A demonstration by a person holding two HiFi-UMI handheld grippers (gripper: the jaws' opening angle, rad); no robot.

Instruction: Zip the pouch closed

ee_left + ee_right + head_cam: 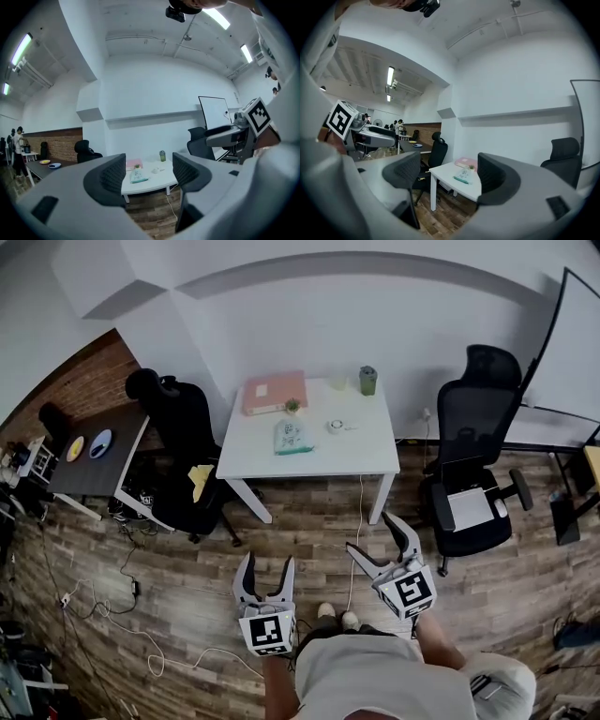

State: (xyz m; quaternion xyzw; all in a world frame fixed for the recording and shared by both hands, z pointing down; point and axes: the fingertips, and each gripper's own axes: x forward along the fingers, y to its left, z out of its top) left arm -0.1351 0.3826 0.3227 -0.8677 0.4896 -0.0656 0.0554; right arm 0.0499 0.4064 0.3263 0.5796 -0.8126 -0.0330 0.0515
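Note:
A pale green pouch (292, 437) lies near the middle of the white table (375, 454), far ahead of me. It also shows small between the jaws in the left gripper view as the pouch (138, 176) and in the right gripper view as the pouch (463, 176). My left gripper (265, 570) is held level over the wooden floor, open and empty. To its right, my right gripper (378, 537) is open too, with nothing between its fingers. Both are well short of the table.
On the table are a pink book (274, 392), a small plant (293, 406), a green cup (367, 380) and a small white object (336, 426). Black office chairs (473, 460) (183, 460) flank the table. A dark desk (94, 456) stands left. Cables (122, 615) trail on the floor.

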